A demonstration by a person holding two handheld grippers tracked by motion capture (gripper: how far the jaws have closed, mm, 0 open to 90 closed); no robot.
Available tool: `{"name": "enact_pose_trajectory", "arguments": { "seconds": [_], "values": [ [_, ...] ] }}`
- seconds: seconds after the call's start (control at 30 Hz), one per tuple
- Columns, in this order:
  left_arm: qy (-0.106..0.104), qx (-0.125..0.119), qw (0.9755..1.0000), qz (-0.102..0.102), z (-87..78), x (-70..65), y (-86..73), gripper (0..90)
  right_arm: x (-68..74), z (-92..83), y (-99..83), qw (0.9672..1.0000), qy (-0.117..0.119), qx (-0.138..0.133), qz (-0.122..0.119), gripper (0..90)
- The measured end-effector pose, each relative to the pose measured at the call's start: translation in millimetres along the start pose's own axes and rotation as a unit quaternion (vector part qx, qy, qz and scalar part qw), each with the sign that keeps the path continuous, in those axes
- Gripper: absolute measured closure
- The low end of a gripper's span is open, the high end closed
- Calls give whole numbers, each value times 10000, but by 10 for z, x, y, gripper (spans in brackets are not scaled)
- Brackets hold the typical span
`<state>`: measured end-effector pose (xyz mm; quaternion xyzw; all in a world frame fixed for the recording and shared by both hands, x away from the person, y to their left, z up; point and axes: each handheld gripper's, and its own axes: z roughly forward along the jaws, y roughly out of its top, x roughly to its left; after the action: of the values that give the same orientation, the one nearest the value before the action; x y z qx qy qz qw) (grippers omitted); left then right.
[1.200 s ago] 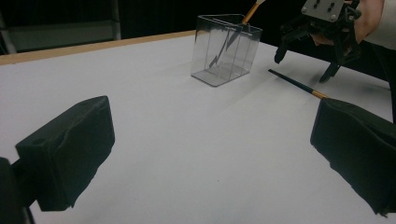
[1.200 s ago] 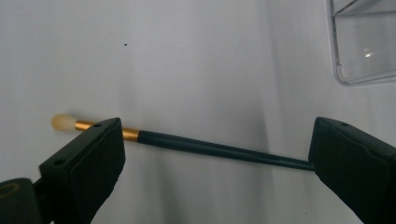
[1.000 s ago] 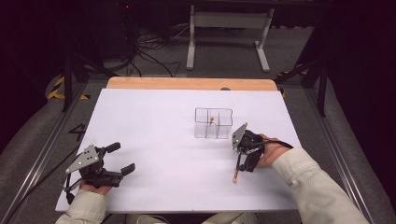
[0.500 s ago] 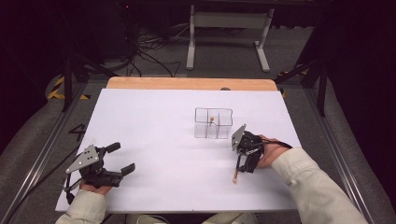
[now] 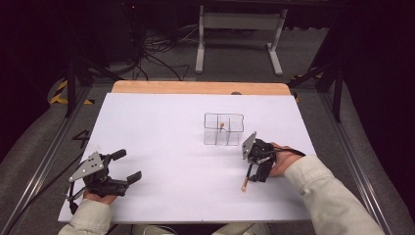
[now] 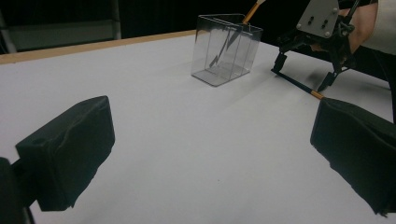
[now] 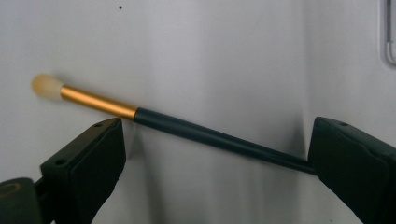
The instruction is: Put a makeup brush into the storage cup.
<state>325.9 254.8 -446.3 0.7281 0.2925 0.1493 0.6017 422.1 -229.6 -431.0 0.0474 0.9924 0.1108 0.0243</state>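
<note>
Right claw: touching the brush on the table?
Cannot tell. Right gripper view: right claw open astride the brush; its thin end meets one jaw, no gap visible.

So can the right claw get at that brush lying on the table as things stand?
Probably yes. The right claw stands open right over the brush, with the dark handle lying flat on the white table between its jaws. Nothing lies between them, and the clear box sits off to the side.

No readable text, no labels, no brand marks, no numbers, no signs on anything in the high view or either gripper view
</note>
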Motion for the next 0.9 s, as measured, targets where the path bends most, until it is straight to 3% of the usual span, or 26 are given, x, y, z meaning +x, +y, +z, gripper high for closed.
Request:
{"name": "enact_pose_trajectory", "arguments": {
  "seconds": [0.27,0.53,0.9],
  "values": [
    [6,-4,10000,-8,0,1,-1,4,0,1,-1,9999,72,54,49,89],
    [-1,-4,10000,-10,5,1,-1,4,12,-42,8,9999,110,116,14,212],
    [-9,1,10000,-9,6,0,-1,4,48,-109,65,9986,141,475,-169,530]
  ]
}}
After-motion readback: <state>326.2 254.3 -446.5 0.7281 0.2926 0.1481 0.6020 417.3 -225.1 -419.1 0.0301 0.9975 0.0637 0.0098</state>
